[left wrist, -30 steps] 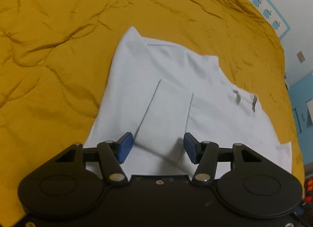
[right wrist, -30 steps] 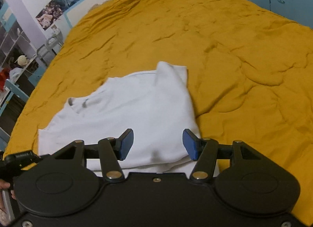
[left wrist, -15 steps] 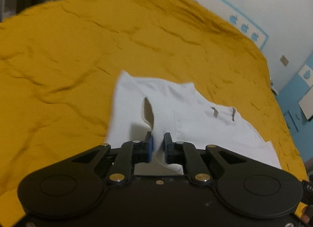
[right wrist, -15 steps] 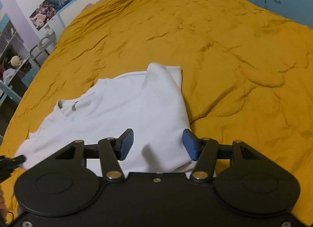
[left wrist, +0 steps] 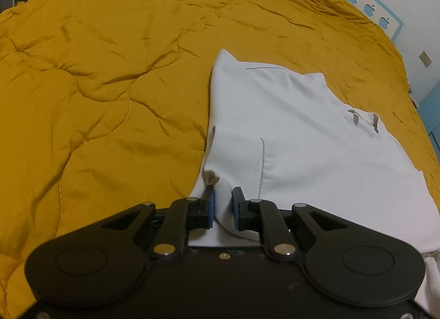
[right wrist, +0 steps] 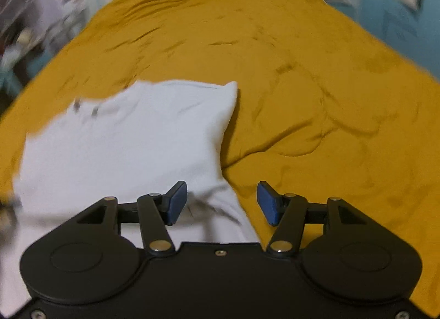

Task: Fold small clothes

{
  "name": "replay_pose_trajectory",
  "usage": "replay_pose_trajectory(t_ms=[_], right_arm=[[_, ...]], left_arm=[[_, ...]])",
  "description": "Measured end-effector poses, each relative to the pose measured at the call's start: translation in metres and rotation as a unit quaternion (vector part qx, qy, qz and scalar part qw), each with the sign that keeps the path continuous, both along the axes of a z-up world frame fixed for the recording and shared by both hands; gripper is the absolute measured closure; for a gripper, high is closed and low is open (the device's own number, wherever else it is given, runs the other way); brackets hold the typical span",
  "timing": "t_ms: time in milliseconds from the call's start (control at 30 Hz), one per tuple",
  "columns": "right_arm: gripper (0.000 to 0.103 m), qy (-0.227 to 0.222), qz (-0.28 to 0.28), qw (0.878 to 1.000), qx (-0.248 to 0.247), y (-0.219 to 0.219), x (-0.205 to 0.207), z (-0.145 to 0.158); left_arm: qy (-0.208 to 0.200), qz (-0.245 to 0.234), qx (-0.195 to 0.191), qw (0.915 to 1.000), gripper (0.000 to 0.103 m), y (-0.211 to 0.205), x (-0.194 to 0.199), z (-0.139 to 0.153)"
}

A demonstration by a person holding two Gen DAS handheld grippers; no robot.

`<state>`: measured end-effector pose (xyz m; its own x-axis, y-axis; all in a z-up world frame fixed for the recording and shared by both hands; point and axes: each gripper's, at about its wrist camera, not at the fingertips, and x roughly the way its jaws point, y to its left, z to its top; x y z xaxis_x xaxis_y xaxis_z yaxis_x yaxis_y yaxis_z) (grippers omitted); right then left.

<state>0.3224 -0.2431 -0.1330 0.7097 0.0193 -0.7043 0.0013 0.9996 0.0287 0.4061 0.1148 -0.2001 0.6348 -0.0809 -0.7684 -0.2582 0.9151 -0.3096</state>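
On the mustard quilt [left wrist: 110,85] lies the white shirt [left wrist: 288,131]; my left gripper [left wrist: 222,210] pinches its near sleeve fold, while my right gripper [right wrist: 222,203] hangs spread over its near edge.

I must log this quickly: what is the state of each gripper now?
Left gripper: shut on the white shirt.
Right gripper: open, holding nothing, over the shirt's edge.

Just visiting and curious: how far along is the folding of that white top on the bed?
Early on. One sleeve already lies folded over the white top on the yellow quilt. The left hand-held gripper pinches its near edge; the right hand-held gripper hangs open. Most folds remain.
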Motion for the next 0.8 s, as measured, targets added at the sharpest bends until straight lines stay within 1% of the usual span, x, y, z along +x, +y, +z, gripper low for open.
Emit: replay_pose_trajectory(t_ms=[33,67,100,133,200,267,333,367,400,500,567,600,667,733,800], right_arm=[[0.046,-0.003,0.017,0.999,-0.032,0.006,-0.005,-0.003],[0.052,-0.009,0.027,0.998,-0.061,0.011,-0.008,-0.006],[0.056,-0.018,0.035,0.995,-0.088,0.017,-0.009,-0.009],[0.061,-0.020,0.046,0.993,-0.106,0.021,-0.008,-0.013],[0.066,-0.017,0.061,0.991,-0.120,0.026,-0.001,-0.019],[0.066,-0.014,0.061,0.990,-0.128,0.028,0.009,-0.026],[0.067,-0.019,0.052,0.991,-0.126,0.027,0.015,-0.028],[0.081,-0.021,0.051,0.992,-0.117,0.026,0.017,-0.028],[0.089,-0.018,0.053,0.992,-0.109,0.025,0.018,-0.026],[0.091,-0.036,0.037,0.994,-0.096,0.020,0.008,-0.013],[0.092,-0.019,0.029,0.997,-0.076,0.015,0.008,-0.015],[0.093,-0.006,0.019,0.998,-0.064,0.011,0.012,-0.022],[0.092,0.014,0.004,0.999,-0.046,0.005,0.019,-0.036],[0.092,0.012,-0.006,0.999,-0.038,0.005,0.019,-0.039],[0.088,0.010,0.001,0.999,-0.050,0.008,0.015,-0.033]], left_arm=[[0.001,0.000,-0.001,1.0000,0.090,0.001,0.001,-0.002],[0.001,0.000,0.001,1.0000,0.090,-0.001,0.003,-0.002],[0.002,0.001,0.003,1.0000,0.090,-0.002,0.003,-0.002],[0.002,0.001,0.004,1.0000,0.090,-0.003,0.003,-0.001],[0.004,0.000,0.008,1.0000,0.090,-0.003,0.002,-0.002],[0.007,0.000,0.007,0.9999,0.090,-0.004,0.004,-0.002],[0.008,-0.001,0.009,0.9999,0.090,-0.005,0.007,-0.001],[0.008,-0.001,0.010,0.9999,0.090,-0.005,0.007,0.000],[0.004,0.000,0.010,0.9999,0.090,-0.005,0.006,0.002],[-0.018,-0.003,0.009,0.9998,0.090,-0.005,-0.002,0.012],[-0.003,-0.011,0.015,0.9998,0.090,-0.006,0.001,0.005],[0.010,-0.015,0.018,0.9997,0.088,-0.007,0.004,-0.004],[0.018,-0.022,0.031,0.9991,0.087,-0.010,0.008,-0.013],[0.018,-0.028,0.040,0.9987,0.084,-0.011,0.008,-0.010],[0.014,-0.032,0.037,0.9987,0.082,-0.008,0.005,-0.001]])
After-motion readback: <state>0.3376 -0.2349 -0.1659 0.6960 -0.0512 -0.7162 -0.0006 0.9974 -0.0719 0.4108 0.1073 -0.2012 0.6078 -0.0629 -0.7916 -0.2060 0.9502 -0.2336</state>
